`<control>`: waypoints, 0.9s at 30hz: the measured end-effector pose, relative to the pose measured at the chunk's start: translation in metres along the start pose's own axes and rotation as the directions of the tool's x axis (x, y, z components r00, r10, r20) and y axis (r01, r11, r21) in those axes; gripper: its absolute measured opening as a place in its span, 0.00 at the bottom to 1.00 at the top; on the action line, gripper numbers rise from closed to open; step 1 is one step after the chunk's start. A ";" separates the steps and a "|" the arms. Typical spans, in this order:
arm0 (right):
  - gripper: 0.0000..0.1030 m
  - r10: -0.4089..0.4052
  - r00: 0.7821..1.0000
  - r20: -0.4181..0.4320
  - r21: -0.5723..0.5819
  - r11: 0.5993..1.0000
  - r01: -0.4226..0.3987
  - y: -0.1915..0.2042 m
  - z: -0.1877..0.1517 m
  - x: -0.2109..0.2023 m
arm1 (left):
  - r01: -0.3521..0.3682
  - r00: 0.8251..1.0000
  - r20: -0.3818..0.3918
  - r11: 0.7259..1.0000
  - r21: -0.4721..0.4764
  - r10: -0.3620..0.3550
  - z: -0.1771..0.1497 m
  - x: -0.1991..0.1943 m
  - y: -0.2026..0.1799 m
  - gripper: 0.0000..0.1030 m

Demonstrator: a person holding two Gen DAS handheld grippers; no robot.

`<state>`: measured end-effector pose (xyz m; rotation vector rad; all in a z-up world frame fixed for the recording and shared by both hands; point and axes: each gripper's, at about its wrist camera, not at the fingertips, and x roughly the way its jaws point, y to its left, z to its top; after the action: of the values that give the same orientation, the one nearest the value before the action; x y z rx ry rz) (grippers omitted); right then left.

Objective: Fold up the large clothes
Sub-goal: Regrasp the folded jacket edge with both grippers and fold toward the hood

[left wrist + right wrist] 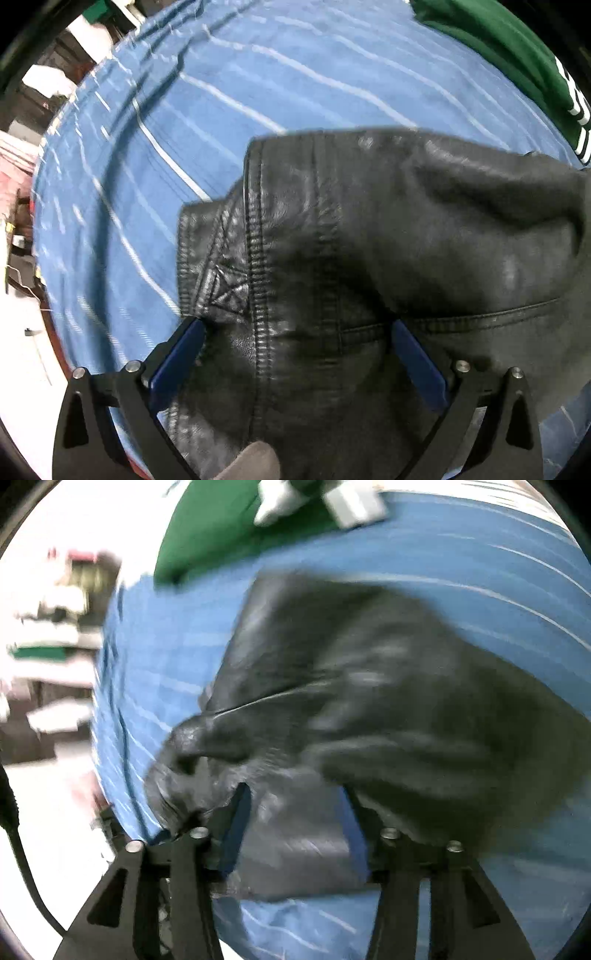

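Observation:
A black leather-look garment [369,236] with stitched seams lies bunched on a blue striped sheet [258,92]. My left gripper [295,325] is open, its blue-padded fingers [177,362] straddling the garment's seamed edge. In the right wrist view the same black garment [369,701] is blurred and draped over the sheet [480,572]. My right gripper [295,797] is open with the garment's folded fabric lying between its fingers [236,823].
A green garment with white stripes [517,55] lies at the far right of the sheet, also in the right wrist view [221,528]. The bed's left edge [48,295] drops to a pale floor. Shelves with clutter [55,627] stand to the left.

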<state>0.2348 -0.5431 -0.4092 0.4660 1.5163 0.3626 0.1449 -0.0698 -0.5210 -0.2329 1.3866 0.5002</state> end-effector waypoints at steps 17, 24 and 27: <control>0.61 0.380 0.859 0.343 0.355 0.794 -0.493 -0.171 0.001 0.041 | 0.191 0.980 0.025 0.966 0.174 -0.198 0.028 -0.002 -0.135 1.00; 0.19 0.361 0.846 0.393 0.265 0.836 -0.480 -0.128 0.006 0.029 | 0.214 0.976 0.006 0.963 0.161 -0.217 0.026 -0.001 -0.122 1.00; 0.17 0.393 0.827 0.402 0.178 0.853 -0.491 -0.097 0.001 0.002 | 0.228 0.973 0.001 0.962 0.153 -0.231 0.035 0.003 -0.111 1.00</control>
<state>0.2305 -0.6254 -0.4599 1.0650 1.0938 0.4069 0.2277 -0.1506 -0.5317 -0.2600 1.3525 0.2024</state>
